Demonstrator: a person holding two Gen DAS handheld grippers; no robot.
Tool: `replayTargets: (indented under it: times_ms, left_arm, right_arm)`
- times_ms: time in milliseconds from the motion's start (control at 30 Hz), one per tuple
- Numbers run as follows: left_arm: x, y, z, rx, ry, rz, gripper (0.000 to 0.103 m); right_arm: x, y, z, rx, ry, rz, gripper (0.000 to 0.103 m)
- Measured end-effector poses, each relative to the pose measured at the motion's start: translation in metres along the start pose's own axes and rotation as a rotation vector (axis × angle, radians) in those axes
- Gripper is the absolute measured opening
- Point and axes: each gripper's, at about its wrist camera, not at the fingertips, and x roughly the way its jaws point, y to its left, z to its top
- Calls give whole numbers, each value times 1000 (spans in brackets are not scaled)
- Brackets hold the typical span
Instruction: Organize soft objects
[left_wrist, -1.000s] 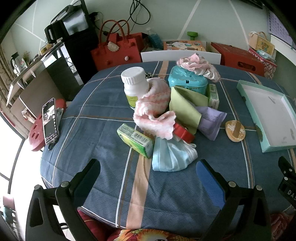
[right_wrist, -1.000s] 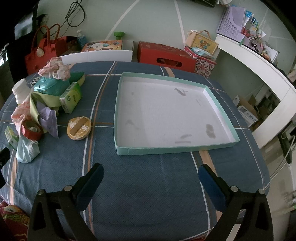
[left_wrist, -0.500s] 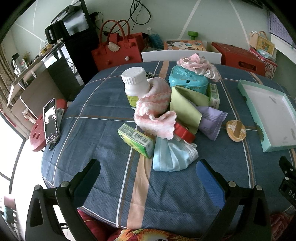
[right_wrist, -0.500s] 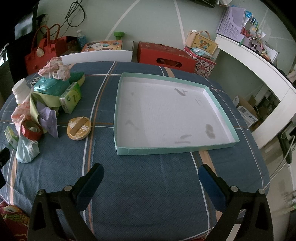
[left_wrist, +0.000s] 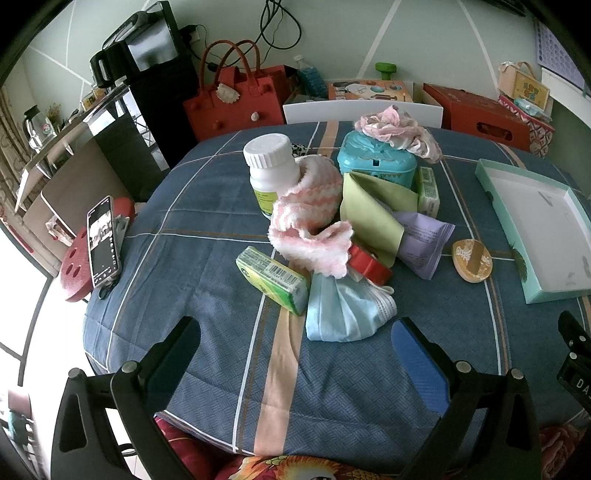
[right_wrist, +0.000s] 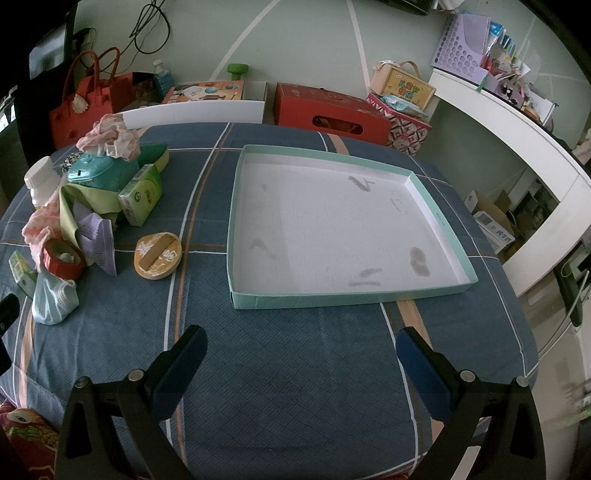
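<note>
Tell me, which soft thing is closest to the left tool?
The light blue face mask, crumpled right before the left tool; the pink fluffy cloth and frilly fabric lie farther back.

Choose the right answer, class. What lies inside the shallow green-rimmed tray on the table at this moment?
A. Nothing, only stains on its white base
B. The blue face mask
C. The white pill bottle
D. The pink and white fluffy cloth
A: the tray shows only a bare, smudged white base, while the pile with the fluffy cloth, face mask and pill bottle sits apart on the tablecloth.

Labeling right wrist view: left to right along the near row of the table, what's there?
Green tissue pack → blue face mask → red tape roll → purple packet → round yellow tin → mint tray.
</note>
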Motion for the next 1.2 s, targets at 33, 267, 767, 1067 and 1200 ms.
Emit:
replayTargets:
  times_ms: [33,267,767,1067,1200]
  left_arm:
    - [0,0,0,0,0,0,103]
    - [-1,7,2,-26,9,-29,103]
    - [19,72,13,-114,38,-158,103]
    - [48,81,11,-128,70,-207,103]
    - [61,82,13,-106,74,-214,103]
  right_arm:
    - [0,0,0,0,0,0,103]
    - [-1,-1,1,-4,1,6,103]
    - [-16,35,29,-64,-26,215,103]
    - [3,98,34,-169,3,332,103]
    - [9,122,32,-209,25,385,103]
